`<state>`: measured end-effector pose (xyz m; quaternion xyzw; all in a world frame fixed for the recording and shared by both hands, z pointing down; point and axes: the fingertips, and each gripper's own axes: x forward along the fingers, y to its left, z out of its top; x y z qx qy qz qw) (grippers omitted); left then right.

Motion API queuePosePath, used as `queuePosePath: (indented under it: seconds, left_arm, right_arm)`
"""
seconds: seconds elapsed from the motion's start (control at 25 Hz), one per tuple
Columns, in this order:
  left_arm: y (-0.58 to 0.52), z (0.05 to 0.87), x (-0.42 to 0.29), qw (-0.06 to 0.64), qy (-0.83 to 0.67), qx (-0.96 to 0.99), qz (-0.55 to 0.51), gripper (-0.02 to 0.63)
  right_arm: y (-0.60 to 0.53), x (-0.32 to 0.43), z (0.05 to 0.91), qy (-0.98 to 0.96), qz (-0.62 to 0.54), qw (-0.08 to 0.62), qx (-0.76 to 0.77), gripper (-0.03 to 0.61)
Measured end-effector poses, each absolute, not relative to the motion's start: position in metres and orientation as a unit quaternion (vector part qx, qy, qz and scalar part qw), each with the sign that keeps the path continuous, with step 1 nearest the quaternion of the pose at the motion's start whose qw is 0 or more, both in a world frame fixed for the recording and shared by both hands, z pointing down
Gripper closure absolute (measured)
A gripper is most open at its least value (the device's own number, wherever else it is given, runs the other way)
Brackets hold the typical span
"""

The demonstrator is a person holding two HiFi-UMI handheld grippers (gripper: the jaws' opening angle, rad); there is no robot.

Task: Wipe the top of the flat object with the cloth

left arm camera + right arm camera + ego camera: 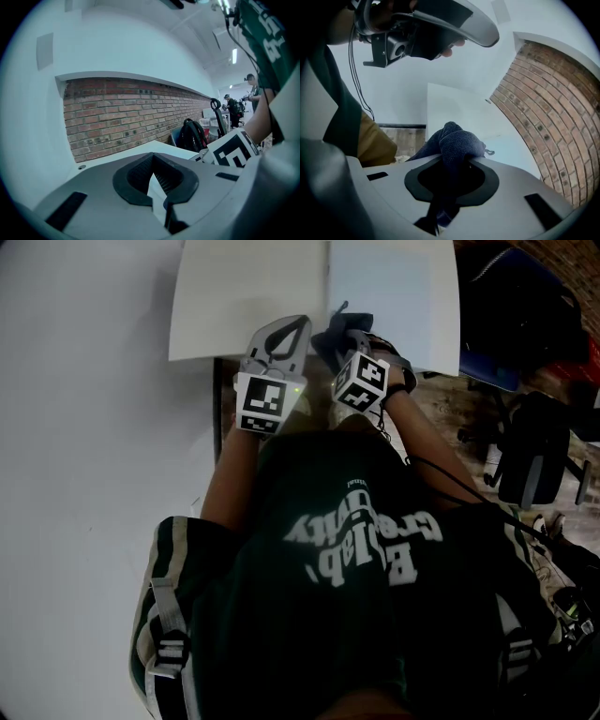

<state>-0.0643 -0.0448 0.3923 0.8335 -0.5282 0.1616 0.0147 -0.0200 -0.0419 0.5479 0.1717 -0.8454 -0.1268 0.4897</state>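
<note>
Both jaws of the right gripper (449,180) are clamped on the blue cloth (457,143), which is bunched up at the near edge of the white board (262,296). Left gripper (154,180) jaws are squeezed together with nothing caught in them, held at that same edge of the board, just beside the cloth. Beyond the board, a brick wall (122,112) and a backpack (192,136) can be seen.
</note>
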Motion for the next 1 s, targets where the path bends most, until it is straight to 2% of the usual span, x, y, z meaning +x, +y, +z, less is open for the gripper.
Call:
queuePosePath:
  seconds: [0.8,1.0]
  left_arm:
    - [-0.067,0.396,-0.01,0.001,-0.469,0.872,0.138,0.62]
    - [-0.069,0.395,-0.007,0.003,-0.47,0.871,0.138,0.62]
  right_arm:
    - [-0.058,0.139,0.555,-0.796,-0.015,0.514,0.319,0.526]
    - [-0.061,0.146,0.555,-0.788,-0.024,0.526,0.319,0.526]
